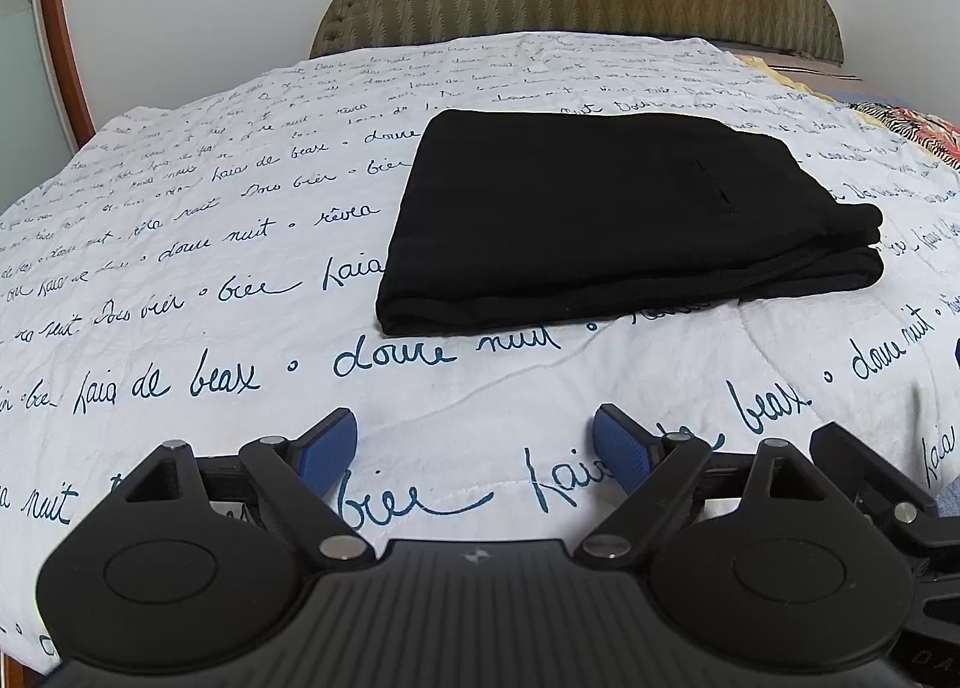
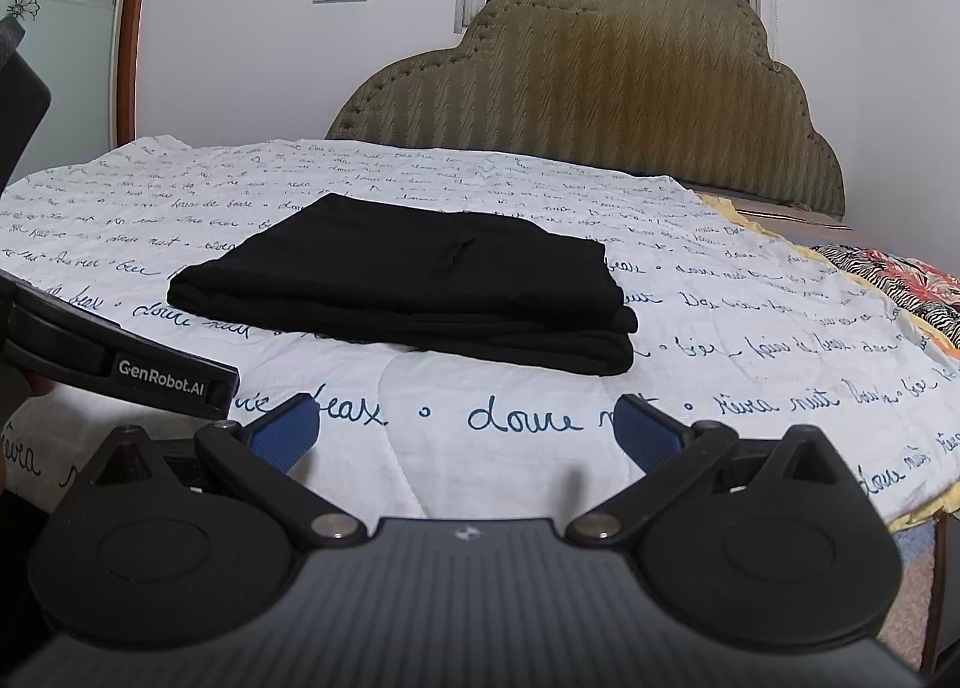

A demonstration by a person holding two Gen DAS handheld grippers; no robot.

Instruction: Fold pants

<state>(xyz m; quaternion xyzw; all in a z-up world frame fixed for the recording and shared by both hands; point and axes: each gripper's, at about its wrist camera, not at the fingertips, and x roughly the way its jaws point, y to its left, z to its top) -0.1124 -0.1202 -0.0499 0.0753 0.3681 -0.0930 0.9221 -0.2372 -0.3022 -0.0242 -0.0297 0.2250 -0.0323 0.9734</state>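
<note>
Black pants (image 1: 606, 214) lie folded into a flat rectangular stack on the white quilt with blue handwriting (image 1: 210, 244). In the right wrist view the same pants (image 2: 414, 280) sit left of centre on the quilt (image 2: 720, 328). My left gripper (image 1: 474, 442) hangs open over bare quilt, well short of the stack, nothing between its blue pads. My right gripper (image 2: 465, 427) is open too, clear of the pants, with nothing held. The body of the left gripper (image 2: 120, 358) shows at the left edge of the right wrist view.
A padded olive headboard (image 2: 600, 100) stands behind the bed against a white wall. A patterned red and zebra-striped cloth (image 2: 888, 280) lies at the bed's right side. A brown door frame (image 1: 60, 28) runs along the left.
</note>
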